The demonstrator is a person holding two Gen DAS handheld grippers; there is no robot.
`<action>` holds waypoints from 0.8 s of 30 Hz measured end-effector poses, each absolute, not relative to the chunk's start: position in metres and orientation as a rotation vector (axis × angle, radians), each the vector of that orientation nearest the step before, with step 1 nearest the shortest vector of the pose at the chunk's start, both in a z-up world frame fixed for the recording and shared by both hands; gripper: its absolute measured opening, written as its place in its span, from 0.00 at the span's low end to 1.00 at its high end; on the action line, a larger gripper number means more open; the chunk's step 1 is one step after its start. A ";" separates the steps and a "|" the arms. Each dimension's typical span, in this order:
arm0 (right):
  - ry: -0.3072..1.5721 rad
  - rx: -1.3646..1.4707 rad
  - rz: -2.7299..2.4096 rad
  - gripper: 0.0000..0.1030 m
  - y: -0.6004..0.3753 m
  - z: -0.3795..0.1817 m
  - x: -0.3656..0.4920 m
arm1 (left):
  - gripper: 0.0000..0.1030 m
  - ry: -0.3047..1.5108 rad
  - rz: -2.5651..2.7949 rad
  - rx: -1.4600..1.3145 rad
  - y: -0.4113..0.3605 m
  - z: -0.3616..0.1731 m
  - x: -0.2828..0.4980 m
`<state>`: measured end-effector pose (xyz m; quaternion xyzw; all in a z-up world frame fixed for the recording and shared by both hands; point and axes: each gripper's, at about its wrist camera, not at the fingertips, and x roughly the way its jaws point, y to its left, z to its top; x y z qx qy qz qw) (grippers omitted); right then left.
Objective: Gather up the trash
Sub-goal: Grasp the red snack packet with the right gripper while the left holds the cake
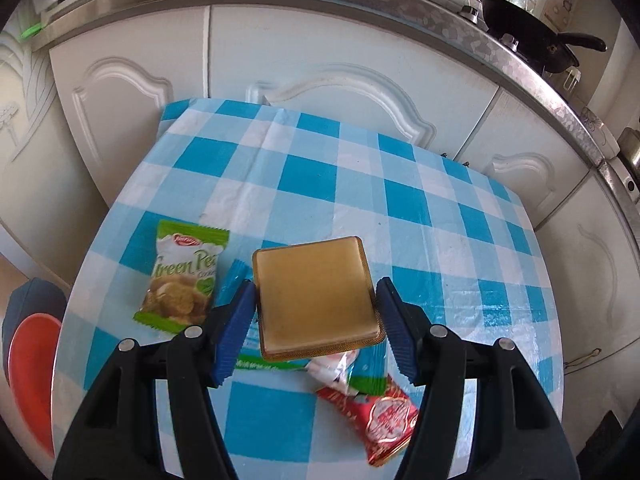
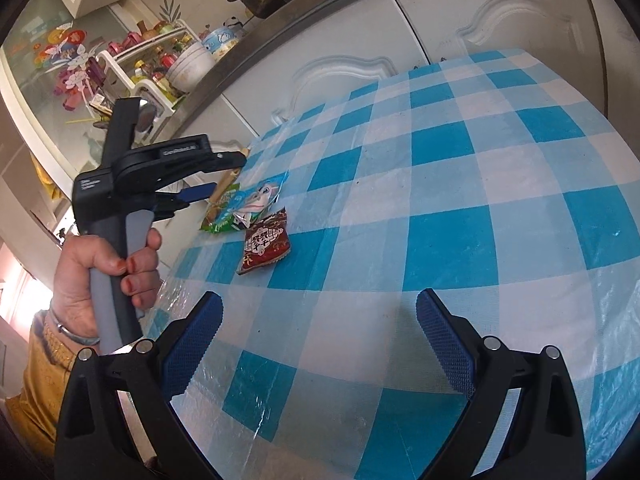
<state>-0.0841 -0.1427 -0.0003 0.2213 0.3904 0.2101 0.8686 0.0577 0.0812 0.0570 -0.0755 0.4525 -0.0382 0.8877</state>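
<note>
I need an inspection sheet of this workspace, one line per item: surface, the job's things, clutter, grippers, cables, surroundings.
Surface: table under a blue and white checked cloth, wrinkled, covered with clear film.
Job's things: golden square tray, lifted above the cloth; Green Pea snack bag to its left; red wrapper and blue-green wrappers lying below it.
Clutter: nothing seen beyond the wrappers.
Grippers: left gripper shut on the tray's two side edges; right gripper open, empty, above bare cloth.
Cables: nothing seen.
Surroundings: white cabinet doors, steel counter edge, black pan on the stove, red bin on the floor to the left.
</note>
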 end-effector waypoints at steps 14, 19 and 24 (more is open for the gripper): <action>0.851 0.234 0.454 0.81 -0.070 0.021 -0.034 | 0.61 0.920 -0.082 -0.235 0.150 0.045 -0.007; 0.874 0.158 0.419 0.71 -0.051 0.014 -0.018 | 0.61 0.912 -0.083 -0.249 0.165 0.041 -0.016; 0.893 0.140 0.420 0.65 -0.039 0.007 -0.012 | 0.61 0.910 -0.108 -0.255 0.174 0.038 -0.025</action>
